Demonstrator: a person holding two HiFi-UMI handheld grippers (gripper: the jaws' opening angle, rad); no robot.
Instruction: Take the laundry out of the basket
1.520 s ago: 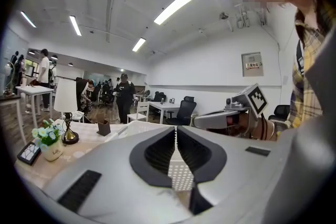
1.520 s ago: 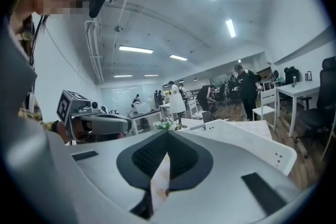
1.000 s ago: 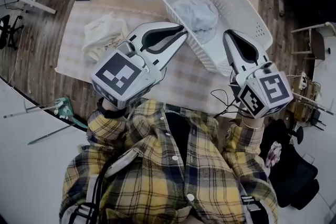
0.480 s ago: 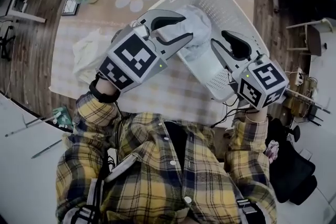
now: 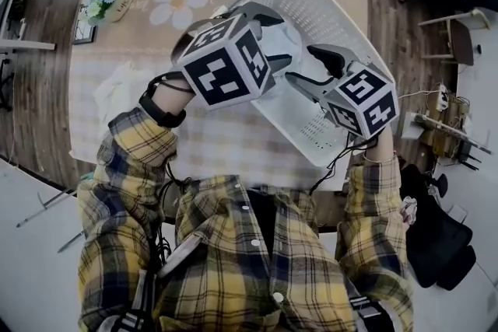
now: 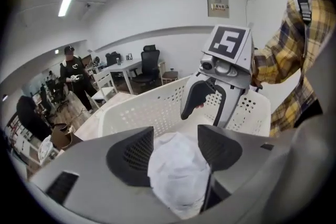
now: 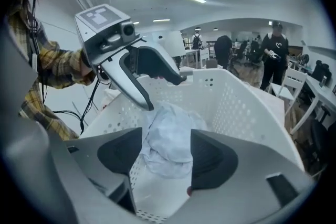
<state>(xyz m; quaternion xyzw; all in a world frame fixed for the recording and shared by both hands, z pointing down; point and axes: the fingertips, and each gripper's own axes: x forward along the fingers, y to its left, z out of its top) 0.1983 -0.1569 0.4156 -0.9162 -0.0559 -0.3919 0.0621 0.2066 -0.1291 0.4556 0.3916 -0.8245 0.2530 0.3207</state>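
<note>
So, left gripper: jaws apart, just been opening, garment sits between them, not pinched
pale crumpled garment: down in the white laundry basket; probably light, soft, floppy, so pinch a top fold; balled up, no clear long axis or heading
right gripper: jaws spread too, just been opening, garment framed between them, untouched

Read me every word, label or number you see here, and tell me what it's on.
No text can be read.
Grey framed wall plate: print too small to read.
Small dark-framed picture: blurred.
Black-and-white square marker cubes: patterns only, not words.
</note>
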